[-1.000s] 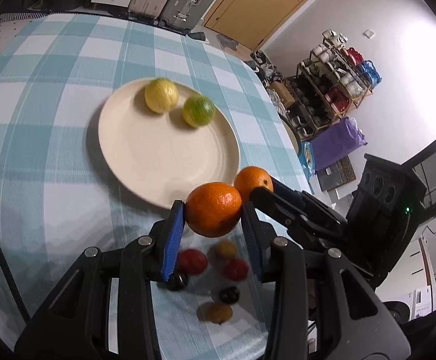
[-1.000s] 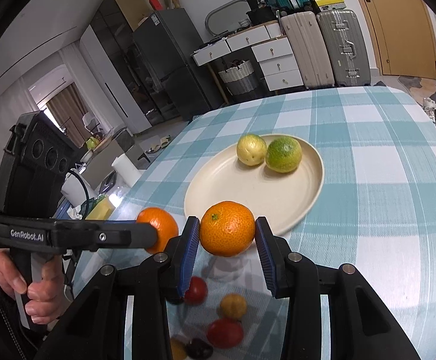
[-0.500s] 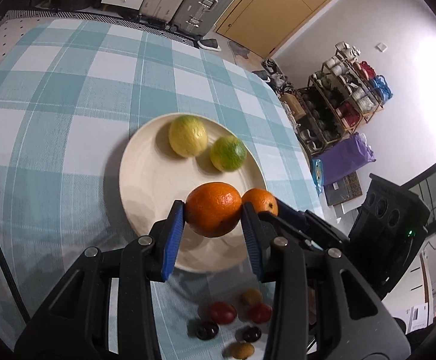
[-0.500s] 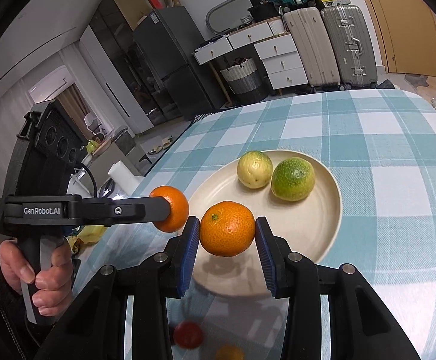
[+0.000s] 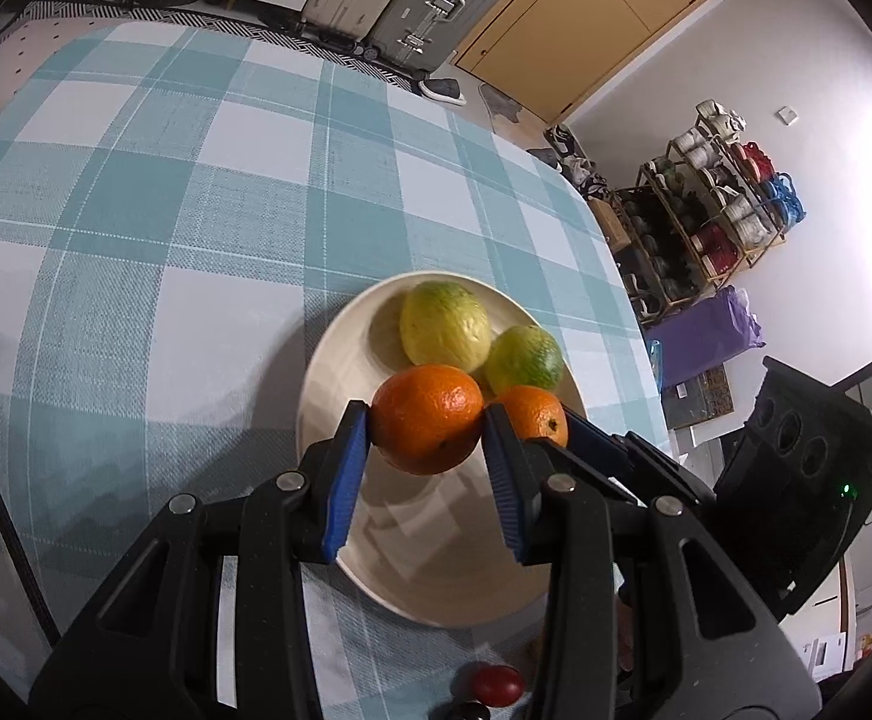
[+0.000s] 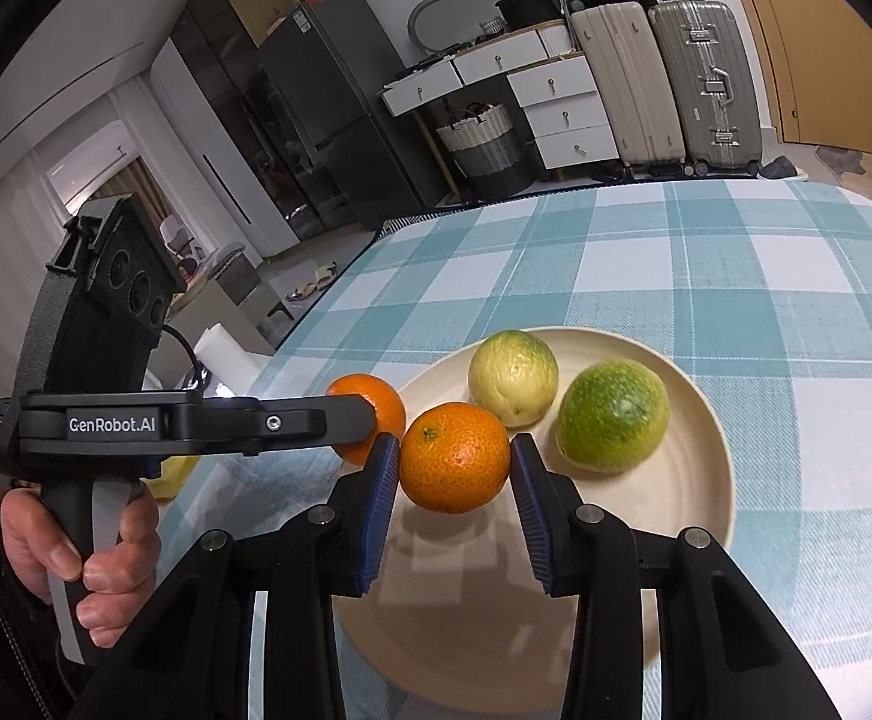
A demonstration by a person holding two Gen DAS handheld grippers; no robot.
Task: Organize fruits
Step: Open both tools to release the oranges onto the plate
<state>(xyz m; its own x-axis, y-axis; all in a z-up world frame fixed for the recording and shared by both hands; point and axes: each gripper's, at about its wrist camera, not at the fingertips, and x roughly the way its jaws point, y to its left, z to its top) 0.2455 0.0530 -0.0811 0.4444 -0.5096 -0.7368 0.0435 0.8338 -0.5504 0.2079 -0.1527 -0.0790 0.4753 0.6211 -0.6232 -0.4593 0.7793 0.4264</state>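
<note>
My left gripper (image 5: 427,432) is shut on an orange (image 5: 428,418), held above the near part of a cream plate (image 5: 340,348). My right gripper (image 6: 455,459) is shut on a second orange (image 6: 455,457) over the same plate (image 6: 694,480). On the plate lie a yellow-green citrus (image 5: 445,323) (image 6: 513,377) and a green citrus (image 5: 525,359) (image 6: 613,415). In the left wrist view the right gripper's orange (image 5: 533,414) shows just right of mine. In the right wrist view the left gripper's orange (image 6: 370,405) shows at the left, behind its black finger.
The plate sits on a table with a teal checked cloth (image 5: 136,192). A small red fruit (image 5: 498,683) lies on the cloth near the bottom edge of the left wrist view. A hand (image 6: 76,546) grips the left gripper's handle. Suitcases, drawers and a shelf stand beyond the table.
Both grippers have carried their oranges forward from above the small fruits to above the plate, now close to the two citrus fruits. Their grips are unchanged.
</note>
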